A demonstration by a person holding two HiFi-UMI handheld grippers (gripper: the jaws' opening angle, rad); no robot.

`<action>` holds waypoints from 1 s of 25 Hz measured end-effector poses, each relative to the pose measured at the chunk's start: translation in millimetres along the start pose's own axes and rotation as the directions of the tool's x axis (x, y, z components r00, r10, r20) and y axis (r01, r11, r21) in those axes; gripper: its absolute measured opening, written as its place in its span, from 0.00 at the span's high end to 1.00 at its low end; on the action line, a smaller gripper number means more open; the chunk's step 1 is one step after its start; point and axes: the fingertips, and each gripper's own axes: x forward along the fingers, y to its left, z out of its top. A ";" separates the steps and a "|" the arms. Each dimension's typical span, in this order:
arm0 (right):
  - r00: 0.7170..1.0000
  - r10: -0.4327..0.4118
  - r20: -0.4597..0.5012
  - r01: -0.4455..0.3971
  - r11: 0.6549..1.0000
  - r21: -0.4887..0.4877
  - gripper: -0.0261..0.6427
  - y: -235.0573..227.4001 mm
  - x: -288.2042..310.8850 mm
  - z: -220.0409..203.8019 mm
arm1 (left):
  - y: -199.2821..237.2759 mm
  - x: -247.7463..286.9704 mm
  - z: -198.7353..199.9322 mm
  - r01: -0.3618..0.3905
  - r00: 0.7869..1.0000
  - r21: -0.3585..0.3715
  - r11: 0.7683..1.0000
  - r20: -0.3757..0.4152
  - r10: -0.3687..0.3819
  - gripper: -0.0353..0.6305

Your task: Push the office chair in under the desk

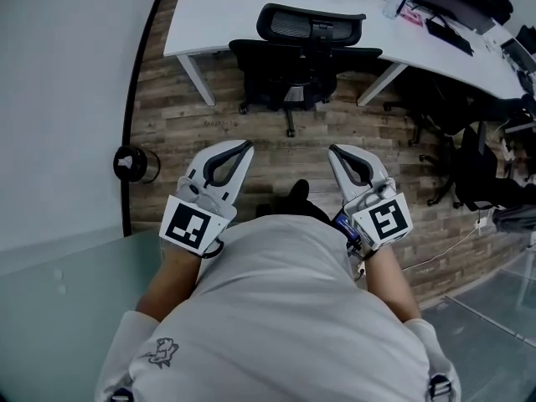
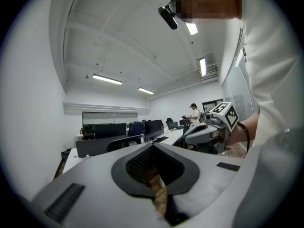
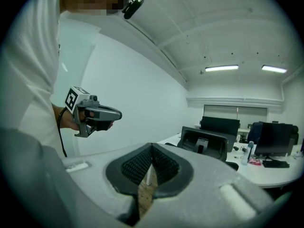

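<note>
A black office chair (image 1: 306,57) with a mesh back stands at the white desk (image 1: 209,15), its seat partly under the desktop; the right gripper view shows its backrest (image 3: 209,144). Both grippers hang in the air in front of my body, well short of the chair. My left gripper (image 1: 244,146) is shut with nothing in it. My right gripper (image 1: 333,151) is shut and empty too. Each gripper view shows the other gripper held level beside it: the right gripper (image 2: 202,132) and the left gripper (image 3: 95,114).
A wood-pattern floor (image 1: 276,153) lies between me and the chair. A white wall (image 1: 59,99) runs along the left, with a small round black object (image 1: 130,164) at its foot. More black chairs (image 1: 469,166) and desk clutter (image 1: 452,7) sit at the right.
</note>
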 end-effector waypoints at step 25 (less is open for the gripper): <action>1.000 0.030 -0.009 -0.030 0.999 0.018 0.96 35.4 -4.3 5.3 | -7.7 -17.3 -7.9 0.019 1.000 -0.077 0.997 0.017 -0.018 0.95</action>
